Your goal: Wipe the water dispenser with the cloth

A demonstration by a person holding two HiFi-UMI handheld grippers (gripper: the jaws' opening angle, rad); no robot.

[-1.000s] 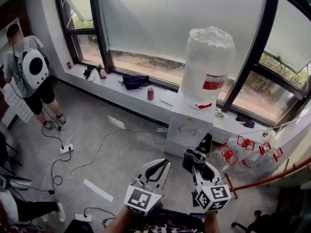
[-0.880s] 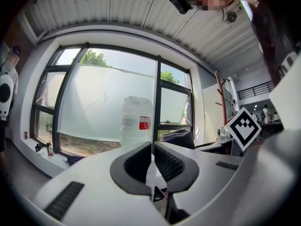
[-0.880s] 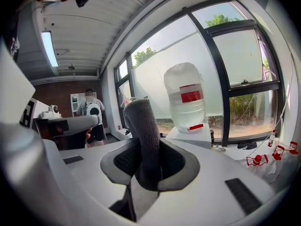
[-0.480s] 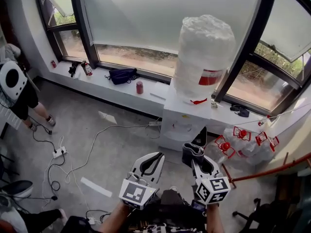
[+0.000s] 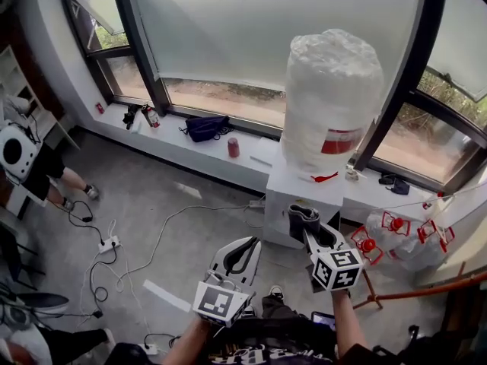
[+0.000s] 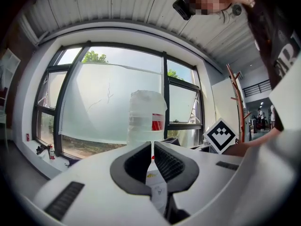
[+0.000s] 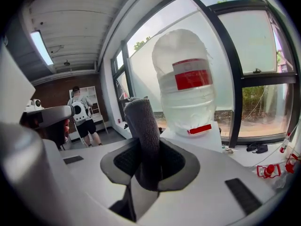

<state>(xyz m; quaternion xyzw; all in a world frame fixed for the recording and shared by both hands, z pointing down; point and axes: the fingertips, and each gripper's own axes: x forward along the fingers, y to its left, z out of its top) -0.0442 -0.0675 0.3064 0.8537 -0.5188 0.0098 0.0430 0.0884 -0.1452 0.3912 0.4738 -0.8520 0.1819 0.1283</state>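
Note:
The white water dispenser (image 5: 293, 192) stands against the window sill, topped by a big bottle (image 5: 332, 97) wrapped in clear plastic with a red label. My right gripper (image 5: 306, 220) is shut on a folded dark grey cloth (image 5: 302, 213), held just in front of the dispenser's front face. The right gripper view shows the cloth (image 7: 141, 126) sticking up between the jaws, with the bottle (image 7: 186, 88) close behind. Lower and to the left, my left gripper (image 5: 245, 246) is shut with nothing in it. In the left gripper view the bottle (image 6: 147, 119) rises beyond its tips (image 6: 153, 147).
Several empty bottles with red handles (image 5: 396, 238) lie right of the dispenser by a wooden pole (image 5: 426, 287). A dark bag (image 5: 207, 126) and a red can (image 5: 233, 147) sit on the sill. Cables and a power strip (image 5: 106, 243) cross the floor. A person (image 5: 23, 154) stands far left.
Both grippers have come nearer to the dispenser. The right one has carried the cloth up to its front. The person at the left has shifted toward the view's edge.

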